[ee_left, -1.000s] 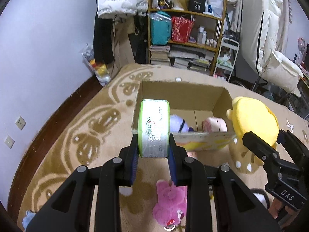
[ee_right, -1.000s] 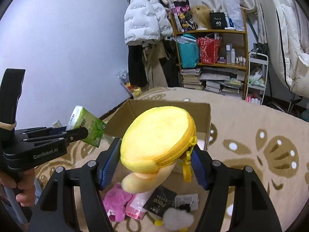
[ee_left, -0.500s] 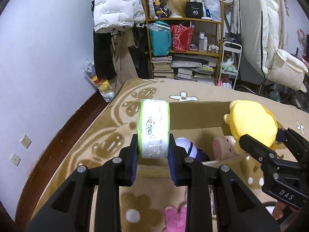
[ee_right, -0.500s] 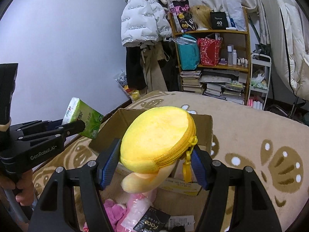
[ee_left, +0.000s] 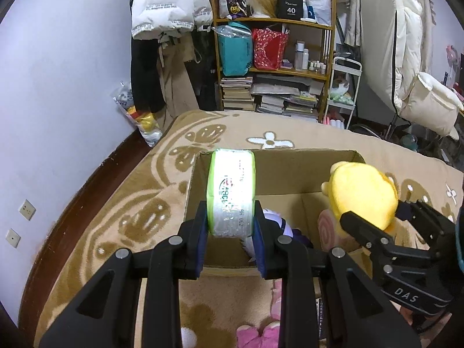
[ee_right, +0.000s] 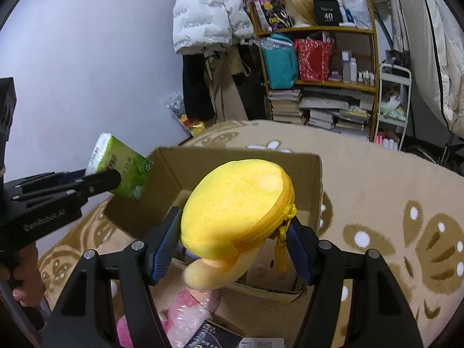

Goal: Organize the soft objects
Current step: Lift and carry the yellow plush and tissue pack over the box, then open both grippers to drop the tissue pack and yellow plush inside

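Both tongs have advanced over the cardboard box (ee_left: 290, 171). The left tongs (ee_left: 231, 232) grip a green tissue pack (ee_left: 231, 192); the right tongs (ee_right: 233, 245) clamp a yellow plush pouch (ee_right: 232, 203). Next step, likely: lower and release both inside. Beyond, a shelf box (ee_left: 291, 6) reads "40".

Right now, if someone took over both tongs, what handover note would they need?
Left tongs: shut on the green tissue pack, held above the cardboard box.
Right tongs: shut on the yellow plush pouch, also over the box.
Done: a purple-white plush and a pink roll plush lie inside the box.
Left: release both held items into the box, then collect the pink plush and the wrapped pink item from the rug.
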The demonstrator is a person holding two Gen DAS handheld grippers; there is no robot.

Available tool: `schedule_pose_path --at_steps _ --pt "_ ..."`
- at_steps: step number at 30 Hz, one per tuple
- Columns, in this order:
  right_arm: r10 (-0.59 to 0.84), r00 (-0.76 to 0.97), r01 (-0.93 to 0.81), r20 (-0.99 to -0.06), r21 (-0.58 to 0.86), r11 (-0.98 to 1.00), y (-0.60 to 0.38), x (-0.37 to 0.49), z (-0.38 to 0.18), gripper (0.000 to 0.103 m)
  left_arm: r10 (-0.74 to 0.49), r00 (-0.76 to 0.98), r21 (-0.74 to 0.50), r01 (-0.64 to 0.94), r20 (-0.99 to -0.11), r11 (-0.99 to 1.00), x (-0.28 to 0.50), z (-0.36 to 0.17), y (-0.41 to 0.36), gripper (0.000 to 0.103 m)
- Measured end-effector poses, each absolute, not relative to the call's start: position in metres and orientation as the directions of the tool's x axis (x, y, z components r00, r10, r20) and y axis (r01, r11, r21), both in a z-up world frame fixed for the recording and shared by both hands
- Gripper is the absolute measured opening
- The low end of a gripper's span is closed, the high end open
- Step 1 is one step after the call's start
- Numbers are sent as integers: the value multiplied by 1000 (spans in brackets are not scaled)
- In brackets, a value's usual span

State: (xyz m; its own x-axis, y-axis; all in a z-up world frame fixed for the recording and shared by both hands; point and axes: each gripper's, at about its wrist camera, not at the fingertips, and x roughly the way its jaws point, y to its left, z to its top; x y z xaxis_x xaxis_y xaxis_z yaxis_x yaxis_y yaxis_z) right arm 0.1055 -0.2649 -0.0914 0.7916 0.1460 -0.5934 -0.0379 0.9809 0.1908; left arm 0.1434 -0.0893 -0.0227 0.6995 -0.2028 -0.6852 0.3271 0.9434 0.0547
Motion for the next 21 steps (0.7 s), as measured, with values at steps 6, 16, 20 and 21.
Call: schedule_pose_path --at_steps 6,16,20,21 --pt "147 778 -33 -611 194 980 -269 110 -101 72 -209 672 34 329 -710 944 153 -36 -90 29" --pt "152 764 -23 -627 209 978 -272 117 -106 75 -200 649 22 317 -734 948 161 -45 -90 41" --pt "152 758 -22 -635 207 978 -274 119 -106 78 -176 661 38 296 -729 954 159 -45 -86 53" --pt "153 760 -21 -632 211 977 -275 118 -105 79 -171 665 44 293 -727 955 158 -44 -84 56"
